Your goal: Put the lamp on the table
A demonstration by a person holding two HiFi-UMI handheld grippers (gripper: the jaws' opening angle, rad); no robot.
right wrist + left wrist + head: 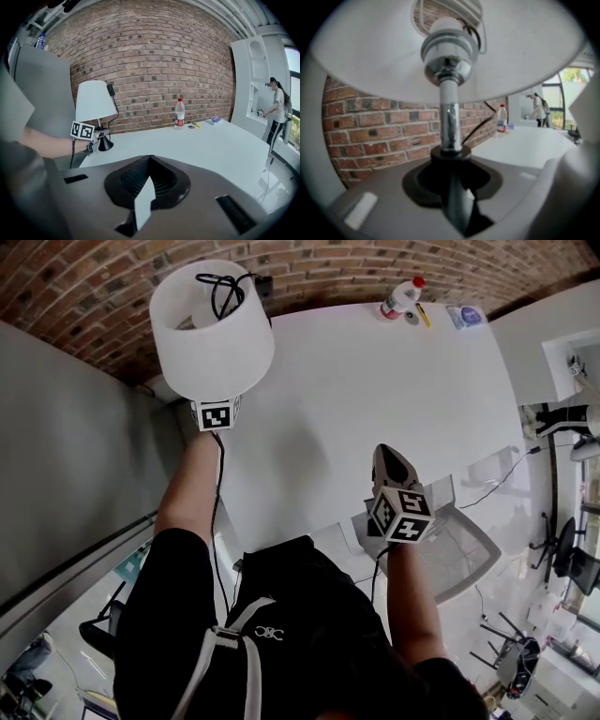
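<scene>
Now left gripper (451, 187) fingers clamp the lamp (212, 329) stem, right gripper (148, 159) fingers together, bottle (179, 114) capped.

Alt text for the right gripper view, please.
The left gripper grips a white-shaded lamp by its stem at the left corner of the white table, before a brick wall. A bottle stands further back; the right gripper is shut and empty.

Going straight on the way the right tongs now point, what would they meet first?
Probably the bare white table top, between lamp and bottle; nothing nearer shows, though depth is hard to judge.
</scene>
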